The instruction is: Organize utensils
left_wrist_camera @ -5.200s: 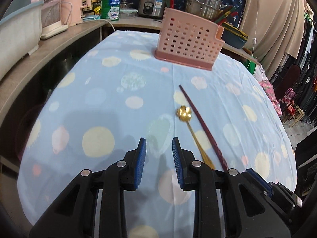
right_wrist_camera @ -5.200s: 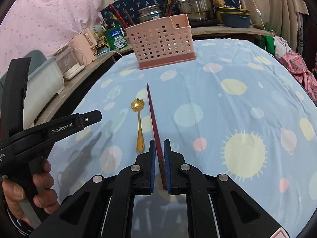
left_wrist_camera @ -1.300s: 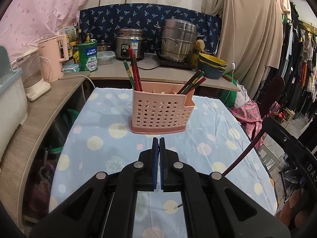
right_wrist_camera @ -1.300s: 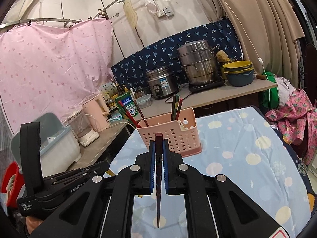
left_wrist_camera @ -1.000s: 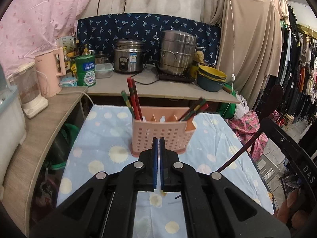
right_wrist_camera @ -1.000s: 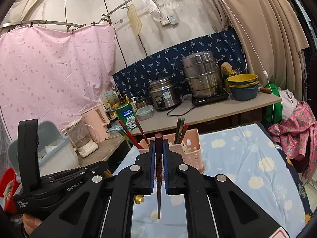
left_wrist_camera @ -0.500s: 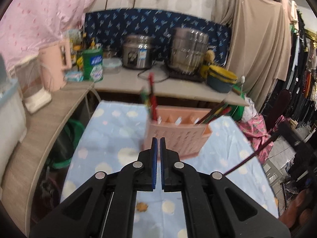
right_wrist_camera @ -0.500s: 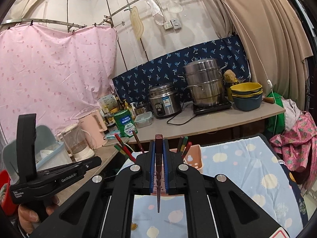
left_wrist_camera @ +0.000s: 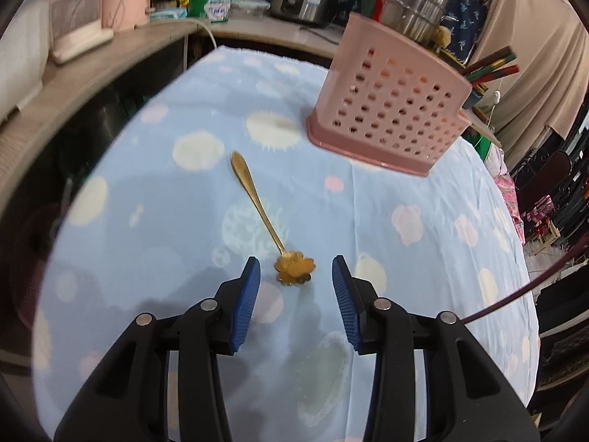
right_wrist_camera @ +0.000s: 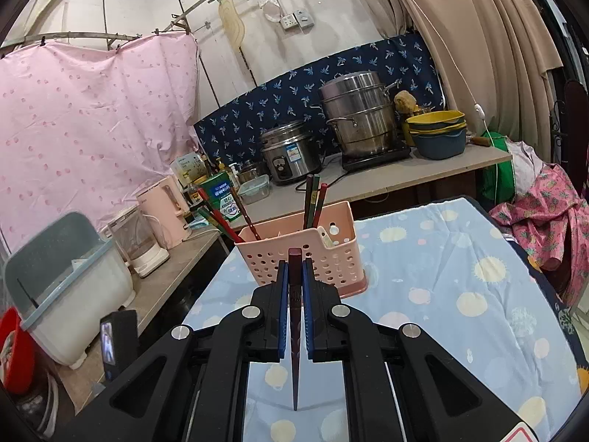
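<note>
Left gripper (left_wrist_camera: 296,281) hangs low over the blue dotted tablecloth (left_wrist_camera: 405,258), jaws opening and clear of the cloth; nothing pinched. Gold spoon (left_wrist_camera: 270,228) lies flat on the cloth, its flower-shaped bowl just ahead of the gap between the blue pads (left_wrist_camera: 246,302), handle running off toward 11 o'clock. Whether a pad grazes the bowl is hard to call through the blur; they look apart.

Pink perforated utensil caddy (left_wrist_camera: 390,118) stands at 1 o'clock from the spoon, well apart from it, red and green chopsticks (left_wrist_camera: 491,70) poking from its far compartment.

Right gripper (right_wrist_camera: 294,287) is clenched on a dark red chopstick (right_wrist_camera: 294,316), held nearly upright, tip down. Caddy sits directly beyond it at 12 o'clock.
</note>
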`<state>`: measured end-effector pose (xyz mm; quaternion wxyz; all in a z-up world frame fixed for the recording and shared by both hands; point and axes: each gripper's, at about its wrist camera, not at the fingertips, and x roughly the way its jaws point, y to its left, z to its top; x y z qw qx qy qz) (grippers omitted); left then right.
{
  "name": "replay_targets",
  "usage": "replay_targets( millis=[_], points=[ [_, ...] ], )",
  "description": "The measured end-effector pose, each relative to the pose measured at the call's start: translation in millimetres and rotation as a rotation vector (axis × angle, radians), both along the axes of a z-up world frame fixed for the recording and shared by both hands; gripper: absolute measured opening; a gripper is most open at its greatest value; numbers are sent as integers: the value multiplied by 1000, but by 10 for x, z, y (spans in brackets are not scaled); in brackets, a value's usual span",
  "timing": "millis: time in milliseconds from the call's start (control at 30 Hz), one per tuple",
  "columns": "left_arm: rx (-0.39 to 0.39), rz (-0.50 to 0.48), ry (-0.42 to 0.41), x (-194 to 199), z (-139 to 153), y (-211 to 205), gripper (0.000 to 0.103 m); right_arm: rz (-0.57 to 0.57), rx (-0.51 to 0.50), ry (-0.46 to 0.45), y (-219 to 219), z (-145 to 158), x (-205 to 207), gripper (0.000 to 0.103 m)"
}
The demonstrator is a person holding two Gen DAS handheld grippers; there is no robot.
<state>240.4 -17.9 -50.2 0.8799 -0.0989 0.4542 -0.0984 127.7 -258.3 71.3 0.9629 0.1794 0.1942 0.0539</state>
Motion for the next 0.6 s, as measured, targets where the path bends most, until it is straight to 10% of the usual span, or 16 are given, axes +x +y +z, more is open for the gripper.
replay_targets(
  millis=[600],
  points=[
    [11,-41,11,-201,-115,-44,28,-2,14,4,-15,-30,20,7]
  ],
)
